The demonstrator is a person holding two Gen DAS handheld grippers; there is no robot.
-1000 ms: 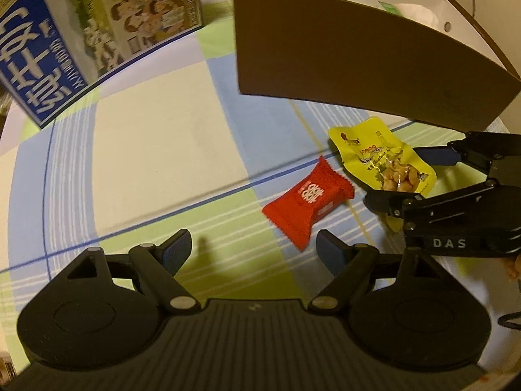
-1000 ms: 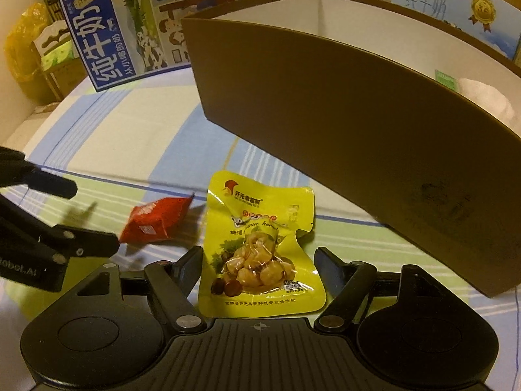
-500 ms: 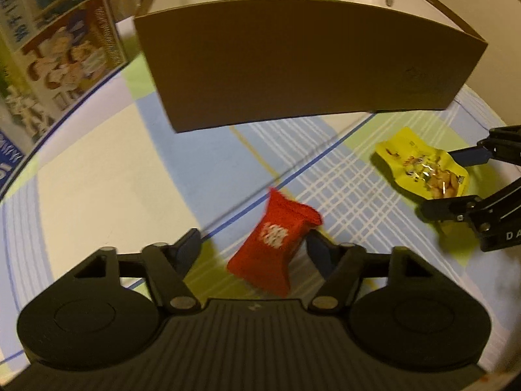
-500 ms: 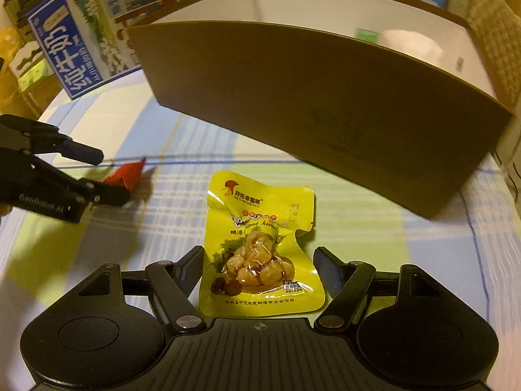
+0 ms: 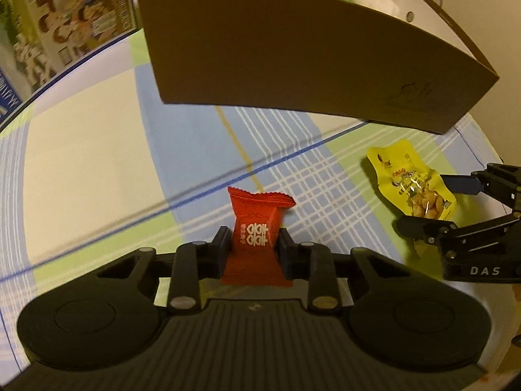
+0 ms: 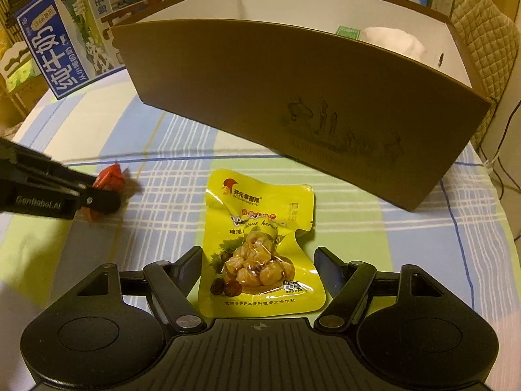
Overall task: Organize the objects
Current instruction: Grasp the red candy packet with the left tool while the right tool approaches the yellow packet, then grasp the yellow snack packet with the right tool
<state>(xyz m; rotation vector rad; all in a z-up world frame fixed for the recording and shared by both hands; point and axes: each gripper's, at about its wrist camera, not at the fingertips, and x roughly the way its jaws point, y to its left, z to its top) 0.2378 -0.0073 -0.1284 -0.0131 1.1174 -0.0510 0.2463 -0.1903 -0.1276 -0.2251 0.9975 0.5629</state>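
A red candy packet [image 5: 255, 239] stands between the fingers of my left gripper [image 5: 254, 244], which is shut on it just above the checked cloth. In the right wrist view that red candy packet [image 6: 109, 177] shows at the left gripper's [image 6: 97, 195] tip. A yellow chestnut pouch [image 6: 259, 249] lies flat on the cloth between the spread fingers of my right gripper [image 6: 259, 257], which is open and not touching it. From the left wrist view the yellow chestnut pouch [image 5: 412, 184] sits at the right, with the right gripper [image 5: 433, 205] around it.
A large brown cardboard box [image 6: 293, 104] with a white inside stands right behind both packets; a white bundle [image 6: 394, 40] lies in it. Blue milk cartons [image 6: 62, 55] stand at the back left. The table's right edge [image 6: 498, 195] curves close by.
My left gripper has closed on the red candy packet, which now stands upright between its fingers. The right gripper has stayed open around the yellow pouch, and its view has turned a little.
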